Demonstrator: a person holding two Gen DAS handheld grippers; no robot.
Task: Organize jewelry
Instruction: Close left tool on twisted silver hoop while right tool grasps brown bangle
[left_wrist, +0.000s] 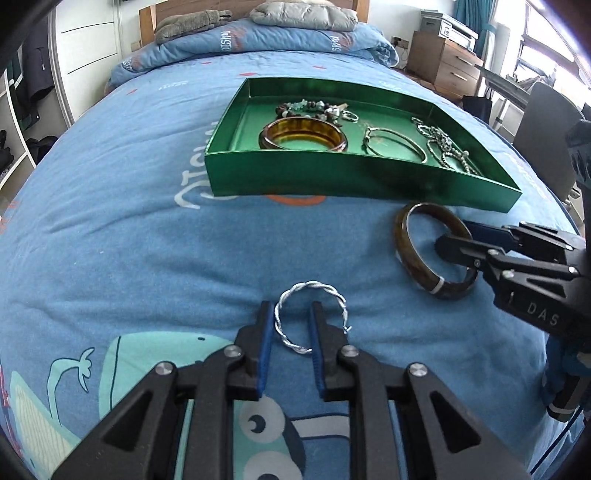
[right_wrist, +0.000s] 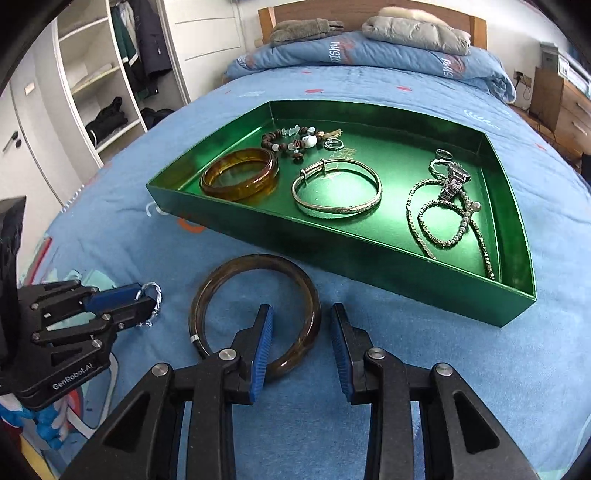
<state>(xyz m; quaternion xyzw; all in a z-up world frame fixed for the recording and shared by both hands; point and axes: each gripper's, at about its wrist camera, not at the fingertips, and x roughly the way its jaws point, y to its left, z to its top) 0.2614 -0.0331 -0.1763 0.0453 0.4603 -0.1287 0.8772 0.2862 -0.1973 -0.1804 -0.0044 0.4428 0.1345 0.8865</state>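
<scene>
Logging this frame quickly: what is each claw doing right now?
Left claw: open, straddling the twisted silver wire bracelet, pads not pressing.
Right claw: open, astride the dark brown bangle's rim, not gripping.

Green tray (right_wrist: 388, 258) sits on the blue bedspread, shallow, open-topped. Inside, flat on its floor: amber bangle (right_wrist: 240, 179) at left; beaded bracelet (right_wrist: 291, 142) behind it, small ring (right_wrist: 334, 144) just beside; thin silver bangle (right_wrist: 337, 188) in the middle; chains (right_wrist: 448, 221) heaped with a watch (right_wrist: 456, 177) at right.

Outside, near the tray's front wall: dark brown bangle (right_wrist: 255, 314), flat on the spread. Twisted silver ring (left_wrist: 308, 319) lies well apart to its left, standing tilted.
</scene>
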